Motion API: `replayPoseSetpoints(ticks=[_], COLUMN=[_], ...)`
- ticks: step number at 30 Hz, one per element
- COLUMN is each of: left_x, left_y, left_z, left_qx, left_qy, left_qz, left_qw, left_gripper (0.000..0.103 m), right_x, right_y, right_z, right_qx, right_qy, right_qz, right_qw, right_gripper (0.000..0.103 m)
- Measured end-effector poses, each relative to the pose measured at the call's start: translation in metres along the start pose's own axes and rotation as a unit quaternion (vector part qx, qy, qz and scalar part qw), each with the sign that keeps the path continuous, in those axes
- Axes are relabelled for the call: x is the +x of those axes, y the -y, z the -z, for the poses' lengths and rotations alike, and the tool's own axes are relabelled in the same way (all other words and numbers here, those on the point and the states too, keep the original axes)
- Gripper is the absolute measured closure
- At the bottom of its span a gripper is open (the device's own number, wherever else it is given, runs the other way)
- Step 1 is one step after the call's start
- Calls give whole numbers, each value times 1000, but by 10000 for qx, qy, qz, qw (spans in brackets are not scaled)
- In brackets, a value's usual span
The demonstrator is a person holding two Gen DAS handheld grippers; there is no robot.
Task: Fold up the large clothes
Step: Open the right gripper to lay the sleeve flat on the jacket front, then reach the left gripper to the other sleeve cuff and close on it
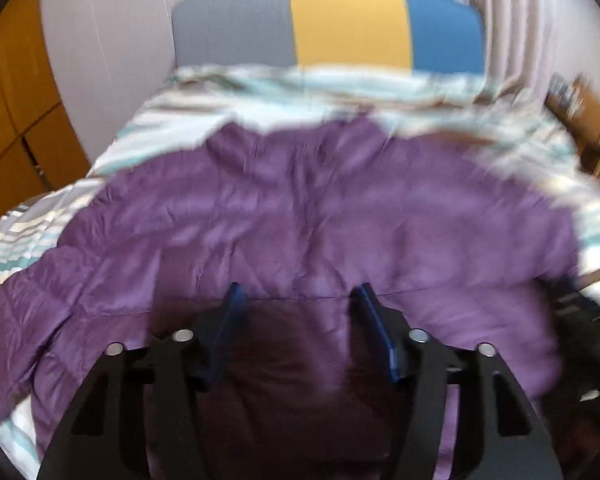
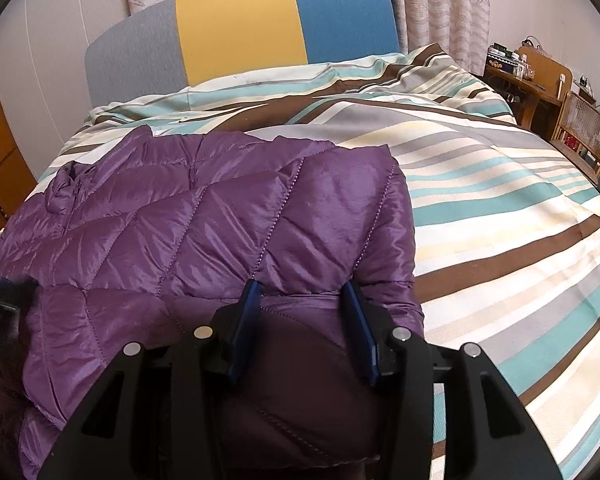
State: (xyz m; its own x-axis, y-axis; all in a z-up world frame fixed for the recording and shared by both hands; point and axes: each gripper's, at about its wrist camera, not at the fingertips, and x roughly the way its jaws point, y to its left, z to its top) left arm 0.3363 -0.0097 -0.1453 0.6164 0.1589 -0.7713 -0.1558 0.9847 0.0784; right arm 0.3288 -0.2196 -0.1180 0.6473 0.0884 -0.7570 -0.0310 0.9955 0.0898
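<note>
On the bed [image 2: 500, 208], toward its left side, lies the jacket [image 2: 204, 224], its right part already folded inward to a straight edge. Left gripper [image 1: 298, 300] is released, nothing between its jaws. Right gripper [image 2: 304, 300] straddles the near hem; grip cannot be told. Judged remaining: left-side fold, final halving.

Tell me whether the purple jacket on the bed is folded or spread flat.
Partly folded. The purple jacket has a quilted panel doubled over onto its body, leaving a straight right edge on the striped duvet. No further fold is visible.
</note>
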Motion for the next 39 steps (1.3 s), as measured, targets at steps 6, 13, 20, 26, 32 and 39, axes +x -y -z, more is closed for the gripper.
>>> replayPoseSetpoints(ticks=[6, 13, 20, 26, 32, 39], left_x=[13, 11, 9, 8, 3, -17], left_y=[-2, -5, -8, -8, -7, -21], left_z=[12, 13, 14, 15, 14, 24], left_qx=[5, -89, -154, -133, -162, -426], left_qy=[135, 188, 203, 209, 259, 383], left_qz=[31, 155, 234, 206, 238, 267], left_qw=[9999, 9997, 9994, 9995, 9992, 9980], left_gripper=[45, 45, 45, 44, 30, 6], right_x=[2, -14, -12, 5, 1, -44], right_y=[-5, -2, 16, 0, 0, -23], right_z=[2, 5, 6, 1, 4, 17], right_qx=[-117, -16, 480, 48, 19, -665], right_qy=[5, 376, 192, -68, 75, 898], right_qz=[94, -52, 52, 488, 576, 297], right_qw=[9999, 9993, 9986, 9988, 9983, 9933], right_gripper=[56, 47, 47, 46, 45, 39])
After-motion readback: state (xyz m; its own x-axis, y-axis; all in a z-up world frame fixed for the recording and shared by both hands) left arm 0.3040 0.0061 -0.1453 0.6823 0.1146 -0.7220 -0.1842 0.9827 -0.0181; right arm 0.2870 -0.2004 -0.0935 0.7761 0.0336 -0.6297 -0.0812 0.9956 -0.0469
